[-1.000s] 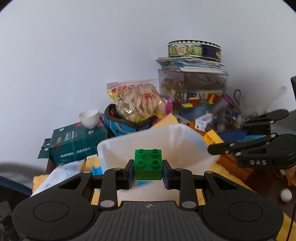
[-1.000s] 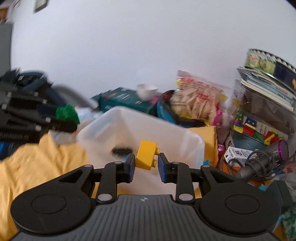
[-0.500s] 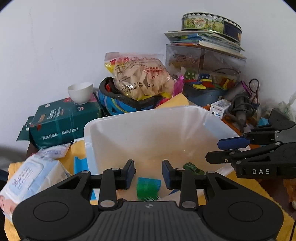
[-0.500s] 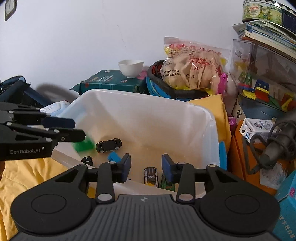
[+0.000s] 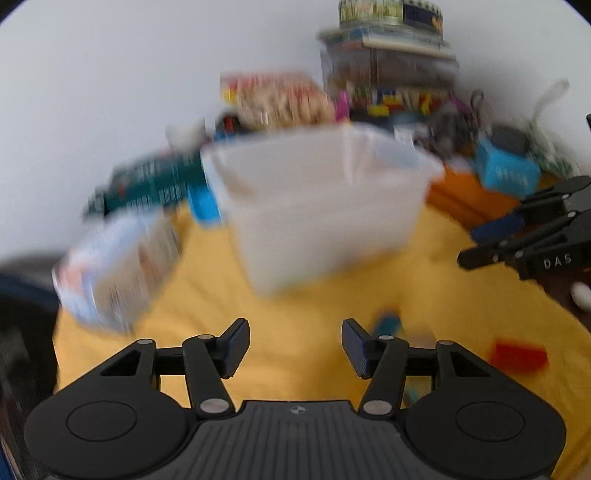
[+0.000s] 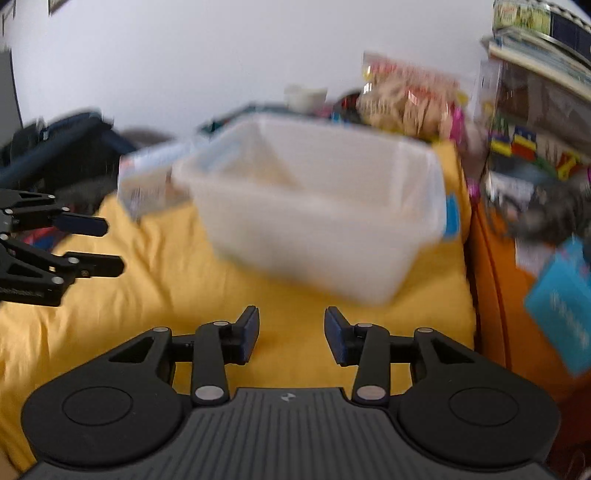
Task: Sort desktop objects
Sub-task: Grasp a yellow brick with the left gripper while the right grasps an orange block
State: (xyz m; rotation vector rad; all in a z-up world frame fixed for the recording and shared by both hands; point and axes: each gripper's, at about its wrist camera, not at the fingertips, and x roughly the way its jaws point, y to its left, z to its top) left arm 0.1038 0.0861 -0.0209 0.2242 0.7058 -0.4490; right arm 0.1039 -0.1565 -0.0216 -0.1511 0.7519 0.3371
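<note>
Next pick is sought
Left gripper (image 5: 295, 345) is opening, right gripper (image 6: 291, 334) released, both empty; red block (image 5: 519, 356) needs reaching.

Black left gripper (image 5: 295, 345), blue ribbed pads, silver screws, ridged grey body

bin (image 5: 317, 206) on cloth (image 5: 295, 306), clutter pile (image 5: 388, 85) behind

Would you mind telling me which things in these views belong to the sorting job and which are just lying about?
Part of the job:
- translucent plastic bin
- red block on the yellow cloth
- blue piece, too blurred to identify
- left gripper, jaws opening, empty
- right gripper, open, empty

Just lying about:
- snack bag
- round tin
- green box
- white cup
</note>
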